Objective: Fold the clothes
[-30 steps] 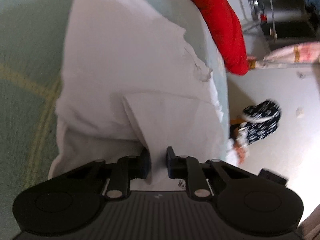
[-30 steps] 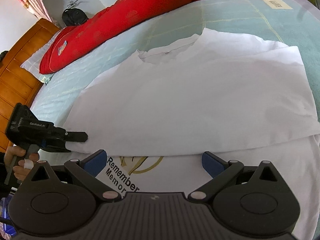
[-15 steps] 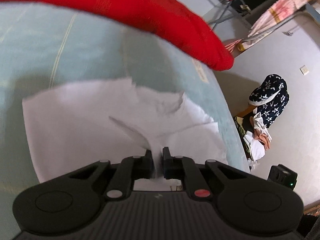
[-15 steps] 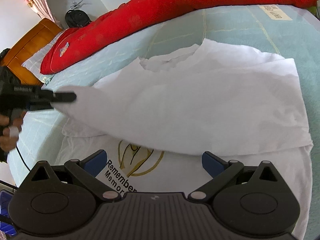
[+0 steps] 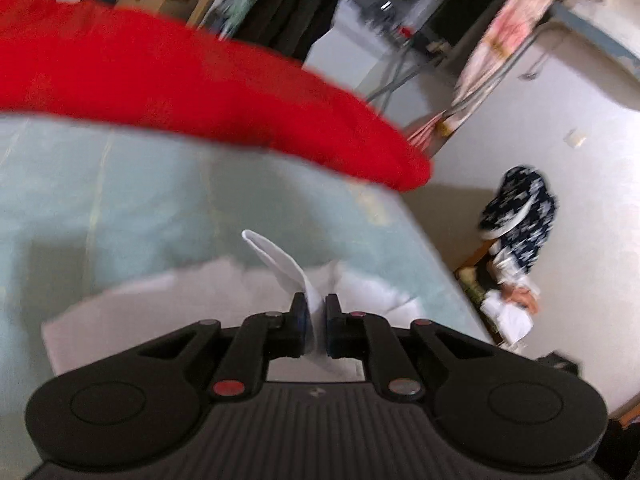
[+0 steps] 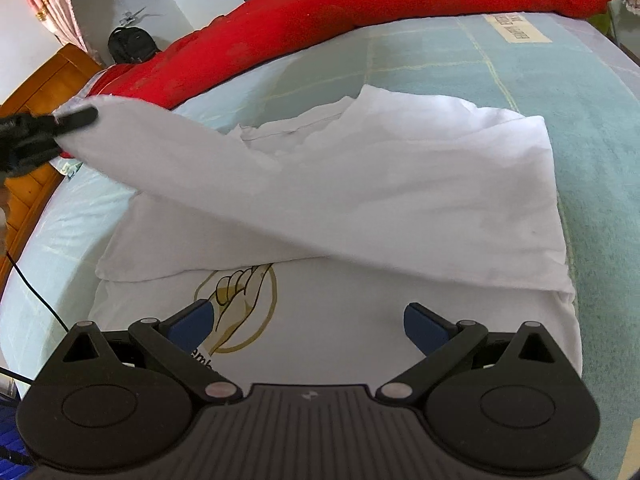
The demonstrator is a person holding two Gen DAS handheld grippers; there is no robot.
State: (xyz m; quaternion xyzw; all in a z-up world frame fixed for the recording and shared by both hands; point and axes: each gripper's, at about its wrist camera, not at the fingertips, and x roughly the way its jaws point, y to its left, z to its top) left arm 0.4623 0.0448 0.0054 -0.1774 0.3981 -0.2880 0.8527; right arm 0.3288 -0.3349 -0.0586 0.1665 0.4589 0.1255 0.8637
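White T-shirt [image 6: 360, 208] spread on the pale green bed [image 6: 560, 92], printed front up, gold emblem [image 6: 240, 308] exposed near the lower edge. Red bolster [image 6: 360, 12] along the far side of bed; wooden headboard [image 6: 36, 92] at left.

Left gripper [image 5: 316, 312]: jaws pressed together, pinching a fold of white fabric [image 5: 280, 264] that rises between the pads. Seen from the right wrist view at far left [image 6: 76, 116], holding the shirt's corner raised clear of the bed, fabric stretched in a diagonal sheet from that corner down to the right edge of the garment. Compared with one second ago: corner then low, beside the bed surface at the left edge; half a second ago at mid height; now higher and level with the bolster. More of the emblem uncovered than before. Left wrist view correspondingly tilted up: bolster [image 5: 180, 92] now fills the upper part, shirt reduced to a strip at the bottom, image blurred.

Right gripper [image 6: 308, 324]: jaws spread wide, blue pads [image 6: 424, 324] apart, nothing between them, positioned over the lower printed part of the shirt. Contact with fabric cannot be told. Position unchanged across the three frames.

Dark patterned bundle [image 5: 520, 212] on the floor beyond the bed.
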